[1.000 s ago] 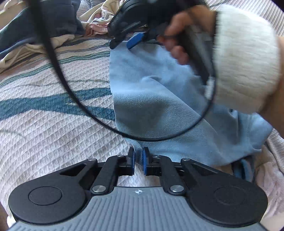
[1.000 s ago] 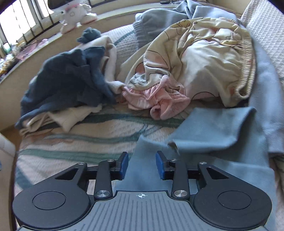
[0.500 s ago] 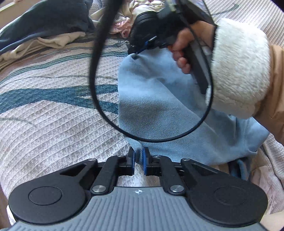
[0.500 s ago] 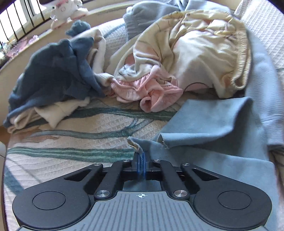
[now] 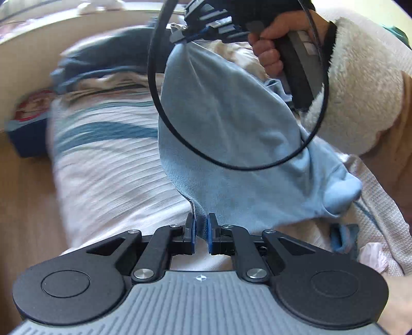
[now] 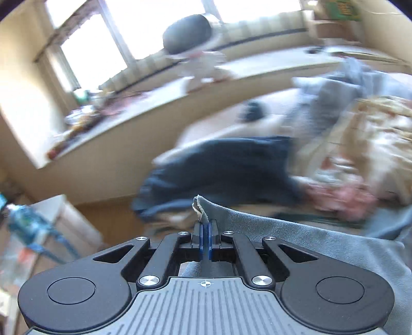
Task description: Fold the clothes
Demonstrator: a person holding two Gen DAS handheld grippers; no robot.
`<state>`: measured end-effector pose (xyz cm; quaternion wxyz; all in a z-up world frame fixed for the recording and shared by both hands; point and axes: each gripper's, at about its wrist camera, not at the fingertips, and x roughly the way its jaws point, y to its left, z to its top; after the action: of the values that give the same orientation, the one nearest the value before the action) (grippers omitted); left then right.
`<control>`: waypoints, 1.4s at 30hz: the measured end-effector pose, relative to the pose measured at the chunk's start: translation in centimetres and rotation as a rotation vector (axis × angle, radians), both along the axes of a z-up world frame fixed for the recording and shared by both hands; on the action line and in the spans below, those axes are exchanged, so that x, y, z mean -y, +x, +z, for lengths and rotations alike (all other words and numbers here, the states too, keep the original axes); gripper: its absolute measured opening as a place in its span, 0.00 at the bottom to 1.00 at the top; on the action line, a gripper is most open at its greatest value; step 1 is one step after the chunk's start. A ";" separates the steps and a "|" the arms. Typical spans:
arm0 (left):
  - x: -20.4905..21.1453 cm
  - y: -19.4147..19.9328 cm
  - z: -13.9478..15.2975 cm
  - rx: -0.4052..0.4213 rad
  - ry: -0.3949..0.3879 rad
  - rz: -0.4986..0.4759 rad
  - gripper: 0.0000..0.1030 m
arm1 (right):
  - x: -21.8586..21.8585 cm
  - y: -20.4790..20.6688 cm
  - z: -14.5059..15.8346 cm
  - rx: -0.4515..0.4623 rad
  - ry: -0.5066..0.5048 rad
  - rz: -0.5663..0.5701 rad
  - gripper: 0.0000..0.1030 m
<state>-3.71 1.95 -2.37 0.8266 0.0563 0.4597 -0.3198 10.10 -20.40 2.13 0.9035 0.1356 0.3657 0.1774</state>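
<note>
Left gripper [image 5: 200,230]: clamped on the near edge of the light blue cloth [image 5: 231,144].
Right gripper [image 6: 205,237]: jaws just closed, now pinching the cloth's frayed corner.
Cloth: lifted off the striped bedspread [image 5: 108,154], far end drooping onto it; unfolded clothes pile [image 6: 347,144] behind.
Long axis: running diagonally from one gripper up to the other.
Tip: keep both corners level and the edge taut, I'd say, so the fold lands square.

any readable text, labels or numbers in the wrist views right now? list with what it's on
None can be read.
Red and blue printed item left of the bed: motion-blurred, unreadable.
Green item on the far shelf: too blurred to read.
Crosshair mark on the left tongs' grey body: a symbol, no lettering.
</note>
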 end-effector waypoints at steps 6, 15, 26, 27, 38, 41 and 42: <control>-5.9 0.2 -1.0 -0.075 0.032 0.170 0.08 | -8.7 2.0 -3.4 -0.065 -0.011 0.124 0.04; -7.8 0.4 -1.1 -0.076 0.111 0.238 0.29 | -11.7 1.4 -7.7 -0.192 0.006 0.154 0.30; -9.8 0.3 -0.8 -0.012 0.172 0.268 0.53 | 7.4 -7.0 -2.6 -0.061 -0.100 -0.106 0.33; -9.5 0.4 -0.7 -0.004 0.167 0.258 0.55 | 9.6 -8.0 -2.7 -0.073 -0.133 -0.141 0.33; -1.8 1.7 -0.5 0.052 0.131 0.072 0.66 | 20.4 -18.2 -7.2 -0.261 -0.066 -0.359 0.33; -0.7 1.6 -0.6 0.070 0.142 0.048 0.67 | 20.0 -17.6 -8.7 -0.274 -0.001 -0.367 0.33; -0.7 1.7 -0.7 0.072 0.144 0.052 0.67 | 19.8 -17.2 -9.2 -0.279 0.009 -0.372 0.33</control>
<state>-2.05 2.62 -3.03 0.8443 0.1153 0.4530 -0.2621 -7.06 -40.18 -7.07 0.8609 0.2279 0.4548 -0.0111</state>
